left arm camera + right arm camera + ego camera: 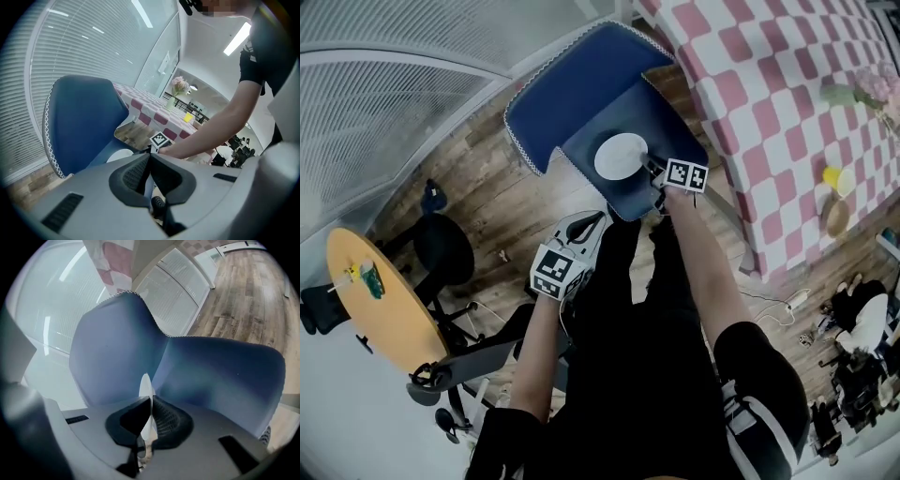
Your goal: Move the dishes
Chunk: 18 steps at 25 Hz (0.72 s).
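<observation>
Pinching the white plate (621,157) over a blue chair (572,94) are the right tongs (150,401); left tongs (150,157) pressed together.

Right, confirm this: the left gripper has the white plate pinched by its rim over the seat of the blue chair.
Not quite: it is the right gripper that has the white plate pinched by its rim over the seat of the blue chair. The right gripper view shows the plate's edge between its jaws; the left gripper is shut on nothing.
</observation>
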Each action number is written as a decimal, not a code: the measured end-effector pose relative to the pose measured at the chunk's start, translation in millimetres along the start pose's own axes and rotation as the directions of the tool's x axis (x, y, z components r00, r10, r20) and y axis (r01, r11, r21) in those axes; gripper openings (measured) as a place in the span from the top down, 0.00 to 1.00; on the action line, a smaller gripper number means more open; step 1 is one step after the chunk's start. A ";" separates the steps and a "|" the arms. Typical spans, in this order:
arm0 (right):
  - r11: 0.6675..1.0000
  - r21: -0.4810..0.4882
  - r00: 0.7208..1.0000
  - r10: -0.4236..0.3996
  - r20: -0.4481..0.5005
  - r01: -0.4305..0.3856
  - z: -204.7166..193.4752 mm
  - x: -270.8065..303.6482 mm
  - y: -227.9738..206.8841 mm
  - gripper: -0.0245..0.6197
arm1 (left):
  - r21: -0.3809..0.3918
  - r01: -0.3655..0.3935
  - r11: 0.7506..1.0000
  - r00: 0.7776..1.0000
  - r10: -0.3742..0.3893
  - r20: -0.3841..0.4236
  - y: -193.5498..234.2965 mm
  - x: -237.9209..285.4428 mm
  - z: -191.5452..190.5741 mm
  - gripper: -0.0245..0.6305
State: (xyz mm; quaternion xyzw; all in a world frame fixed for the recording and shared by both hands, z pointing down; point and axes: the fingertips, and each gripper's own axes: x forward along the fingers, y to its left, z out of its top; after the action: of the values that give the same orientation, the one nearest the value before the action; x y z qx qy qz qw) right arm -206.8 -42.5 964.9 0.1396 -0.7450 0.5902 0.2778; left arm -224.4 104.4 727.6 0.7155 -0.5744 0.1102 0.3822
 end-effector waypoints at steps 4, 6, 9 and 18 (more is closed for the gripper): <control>1.000 -0.011 1.000 -0.001 0.013 0.002 6.0 -25.0 25.1 0.92 | 0.009 0.007 1.000 1.000 -0.007 0.010 -14.4 -19.8 17.5 0.93; 1.000 -0.011 1.000 0.001 0.030 -0.001 11.4 -37.5 38.0 0.92 | 0.019 0.015 1.000 1.000 -0.016 0.015 -21.0 -27.1 25.3 0.93; 1.000 -0.010 0.998 0.010 0.057 -0.009 18.8 -56.3 58.1 0.92 | 0.032 0.035 0.999 0.999 -0.035 0.009 -31.1 -34.6 33.6 0.93; 1.000 -0.024 0.996 0.014 0.091 -0.012 9.0 -125.1 93.0 0.92 | 0.108 0.110 0.988 0.994 -0.107 -0.029 -77.3 -42.1 51.2 0.93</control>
State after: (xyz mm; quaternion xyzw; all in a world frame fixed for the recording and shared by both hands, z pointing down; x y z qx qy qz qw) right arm -158.0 -41.5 816.6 0.1583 -0.7646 0.5764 0.2411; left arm -182.1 104.7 635.0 0.7642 -0.5232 0.1287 0.3546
